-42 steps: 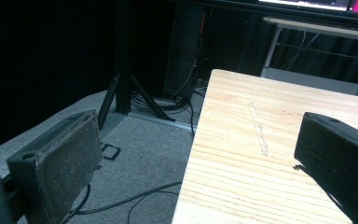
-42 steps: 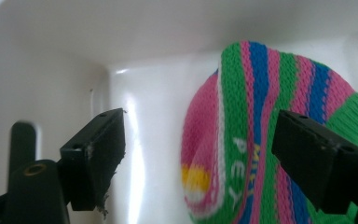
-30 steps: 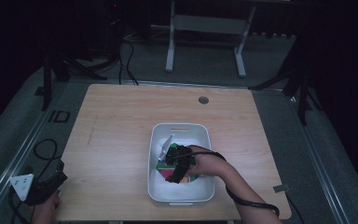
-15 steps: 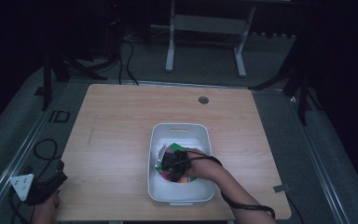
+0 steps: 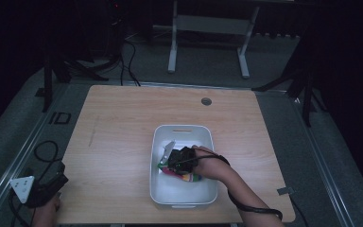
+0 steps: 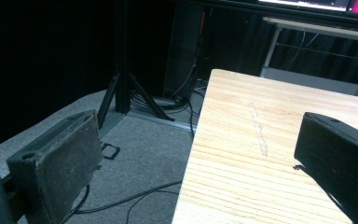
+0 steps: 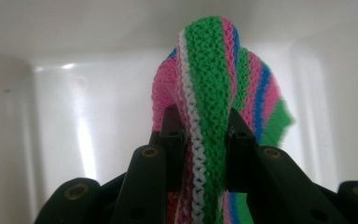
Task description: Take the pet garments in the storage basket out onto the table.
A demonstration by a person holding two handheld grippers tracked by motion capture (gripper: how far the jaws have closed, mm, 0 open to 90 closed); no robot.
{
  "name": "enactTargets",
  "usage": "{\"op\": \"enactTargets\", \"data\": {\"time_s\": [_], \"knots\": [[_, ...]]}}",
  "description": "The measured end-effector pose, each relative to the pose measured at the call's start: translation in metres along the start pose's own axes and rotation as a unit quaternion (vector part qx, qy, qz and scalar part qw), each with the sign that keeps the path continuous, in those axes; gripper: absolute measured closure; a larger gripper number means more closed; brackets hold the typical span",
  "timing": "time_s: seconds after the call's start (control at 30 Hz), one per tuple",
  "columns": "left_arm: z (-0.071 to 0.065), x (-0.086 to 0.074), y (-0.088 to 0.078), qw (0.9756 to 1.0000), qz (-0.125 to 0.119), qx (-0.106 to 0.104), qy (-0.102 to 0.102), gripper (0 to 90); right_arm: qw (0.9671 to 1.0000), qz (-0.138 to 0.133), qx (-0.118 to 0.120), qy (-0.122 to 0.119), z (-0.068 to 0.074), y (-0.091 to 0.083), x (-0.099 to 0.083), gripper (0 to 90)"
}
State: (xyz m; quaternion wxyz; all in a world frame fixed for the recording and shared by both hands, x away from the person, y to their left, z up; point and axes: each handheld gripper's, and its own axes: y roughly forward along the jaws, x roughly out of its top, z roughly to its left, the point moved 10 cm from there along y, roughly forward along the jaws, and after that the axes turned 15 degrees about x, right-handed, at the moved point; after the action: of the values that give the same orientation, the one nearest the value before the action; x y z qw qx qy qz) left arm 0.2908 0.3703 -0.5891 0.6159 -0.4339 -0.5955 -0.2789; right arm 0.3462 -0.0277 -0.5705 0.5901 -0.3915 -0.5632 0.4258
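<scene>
A knitted cloth [image 7: 209,88] striped green, pink, white and blue is pinched between the jaws of my right gripper [image 7: 204,126], which is shut on it. In the high view that right gripper [image 5: 182,160] sits low inside the white bin [image 5: 184,201], and the striped cloth [image 5: 189,177] shows beside it. My left gripper [image 5: 45,187] rests off the table's near left corner. In the left gripper view its jaws stand wide apart with nothing between them, and its fingers [image 6: 58,161] frame the table edge.
The wooden table [image 5: 123,123] has a round grommet [image 5: 206,101] near its far edge. A faint scuff mark [image 6: 258,128] runs along the boards. Cables and a black stand leg [image 6: 130,88] lie on the grey floor left of the table.
My right gripper has shifted toward the bin's left side and lower into it, with the striped cloth now clamped in its jaws. The left gripper has stayed put.
</scene>
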Motion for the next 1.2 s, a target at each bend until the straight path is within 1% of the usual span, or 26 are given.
{"op": "enactTargets", "data": {"time_s": [0.07,0.2,0.23,0.27,0.4,0.5,0.53,0.7,0.9,0.93,1.07,1.1,1.17,1.2], "knots": [[0.0,0.0,0.0,1.0,-0.001,0.0,0.001,1.2,1.0,-0.009,0.0,-0.001,0.001,-0.011,0.003,74.3],[0.0,0.0,0.0,1.0,0.0,0.001,0.001,1.2,0.9996,-0.023,-0.009,-0.011,0.003,-0.034,0.008,74.3],[0.0,0.0,0.0,1.0,0.0,0.001,0.001,1.2,0.9995,-0.028,-0.01,-0.011,0.004,-0.04,0.011,74.3],[0.0,0.0,0.0,1.0,0.0,0.001,0.001,1.2,0.9993,-0.033,-0.01,-0.014,0.004,-0.045,0.013,74.3],[0.0,0.0,0.0,1.0,0.0,0.001,0.0,1.2,0.9985,-0.045,-0.02,-0.026,0.006,-0.07,0.023,74.3],[0.0,0.0,0.0,1.0,0.0,0.001,0.001,1.2,0.9981,-0.05,-0.014,-0.034,0.01,-0.087,0.03,74.2],[0.0,0.0,0.0,1.0,0.0,0.001,0.001,1.2,0.9979,-0.052,-0.013,-0.035,0.01,-0.092,0.032,74.2],[0.0,0.0,0.0,1.0,0.0,0.001,0.001,1.2,0.9972,-0.055,-0.028,-0.041,0.009,-0.106,0.036,74.2],[0.0,0.0,0.0,1.0,0.0,0.001,0.002,1.2,0.9965,-0.061,-0.035,-0.045,0.01,-0.118,0.033,74.2],[0.0,0.0,0.0,1.0,0.0,0.001,0.002,1.1,0.9965,-0.06,-0.037,-0.044,0.009,-0.124,0.03,74.2],[0.0,0.0,0.0,1.0,0.0,0.002,0.002,1.2,0.9964,-0.059,-0.05,-0.034,0.006,-0.135,0.019,74.2],[0.0,0.0,0.0,1.0,0.0,0.002,0.003,1.2,0.9966,-0.059,-0.048,-0.031,0.005,-0.138,0.016,74.2],[0.0,0.0,0.0,1.0,0.0,0.002,0.003,1.2,0.9962,-0.06,-0.058,-0.026,0.003,-0.144,0.01,74.2],[0.0,0.0,0.0,1.0,0.0,0.003,0.003,1.2,0.9964,-0.059,-0.057,-0.023,0.003,-0.147,0.006,74.2]]}}
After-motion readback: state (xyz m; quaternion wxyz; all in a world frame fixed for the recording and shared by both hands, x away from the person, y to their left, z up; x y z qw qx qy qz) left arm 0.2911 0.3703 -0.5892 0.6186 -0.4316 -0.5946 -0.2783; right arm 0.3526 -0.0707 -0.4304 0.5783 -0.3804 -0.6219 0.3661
